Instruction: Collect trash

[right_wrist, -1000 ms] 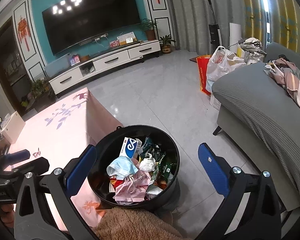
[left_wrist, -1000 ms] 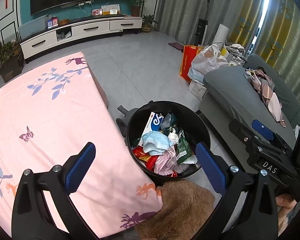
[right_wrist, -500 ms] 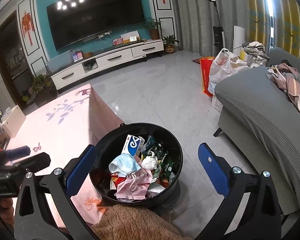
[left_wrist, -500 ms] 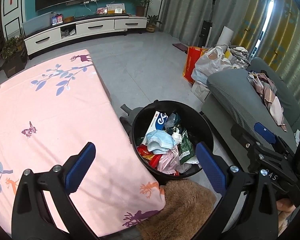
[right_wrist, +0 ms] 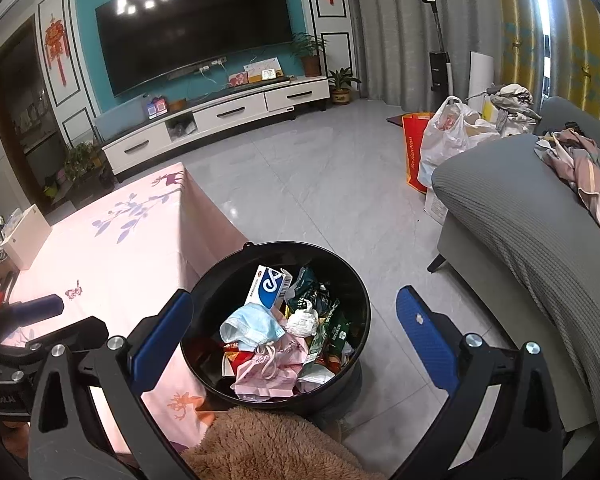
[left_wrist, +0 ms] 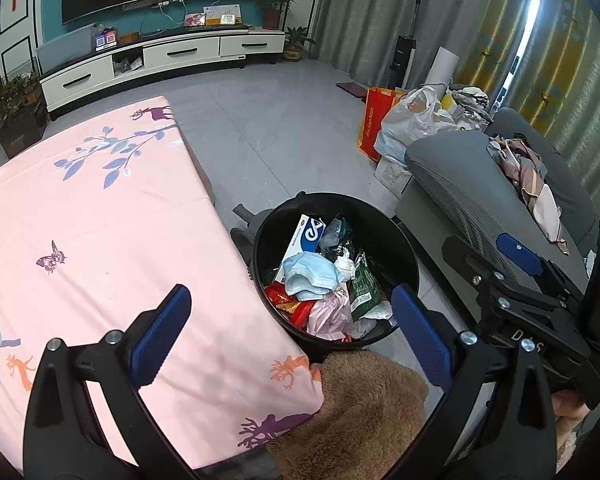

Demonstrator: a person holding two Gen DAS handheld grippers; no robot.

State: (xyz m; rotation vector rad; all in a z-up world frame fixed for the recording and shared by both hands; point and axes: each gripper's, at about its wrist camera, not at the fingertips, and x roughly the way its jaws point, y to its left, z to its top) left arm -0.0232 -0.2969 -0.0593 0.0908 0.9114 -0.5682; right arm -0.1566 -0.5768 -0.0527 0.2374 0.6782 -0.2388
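Observation:
A round black bin (left_wrist: 400, 236) (right_wrist: 356, 292) stands on the floor beside the pink table. It holds trash: a blue and white box (left_wrist: 308, 232) (right_wrist: 268, 286), a blue face mask (left_wrist: 308, 274) (right_wrist: 250, 326), a green wrapper (left_wrist: 362, 284), pink and red wrappers. My left gripper (left_wrist: 288, 336) is open and empty, above the table's near corner and the bin. My right gripper (right_wrist: 296, 336) is open and empty, above the bin. The right gripper also shows at the right of the left wrist view (left_wrist: 516, 280).
The table with the pink printed cloth (left_wrist: 80, 220) (right_wrist: 112, 240) lies left of the bin. A brown fluffy cloth (left_wrist: 360, 412) lies at the near edge. A grey sofa (right_wrist: 532, 232) with clothes stands right. Bags (left_wrist: 408, 120) stand on the floor behind it.
Both grippers have risen and pulled back a little, so the bin looks smaller and lower. Both stay open and empty.

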